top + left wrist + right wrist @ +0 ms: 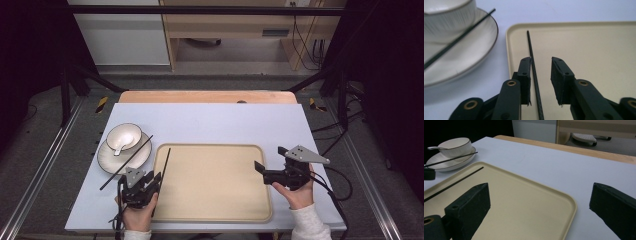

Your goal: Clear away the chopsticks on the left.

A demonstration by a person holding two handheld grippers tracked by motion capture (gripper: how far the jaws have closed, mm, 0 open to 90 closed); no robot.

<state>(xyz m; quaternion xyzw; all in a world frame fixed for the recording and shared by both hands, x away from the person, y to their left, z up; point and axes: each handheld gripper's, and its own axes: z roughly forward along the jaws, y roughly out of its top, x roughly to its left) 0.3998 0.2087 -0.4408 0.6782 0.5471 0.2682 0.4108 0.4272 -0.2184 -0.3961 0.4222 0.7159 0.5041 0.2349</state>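
1. While the left claw (541, 75) stands spread around a black chopstick (532, 58) lying on the beige tray (215, 210), its pads seem clear of the stick, so the step in hand looks like setting that chopstick down.
2. Its right claw (270, 169) hovers wide apart and empty over the tray's right edge.
3. Next, the second chopstick (126, 162), resting across the saucer (107, 159) beside the bowl (124, 136) with its spoon (120, 148), probably needs a narrow pinch near its lower end.
4. A pale cloth covers the table (210, 120); grey floor, a wooden desk and cables lie beyond.
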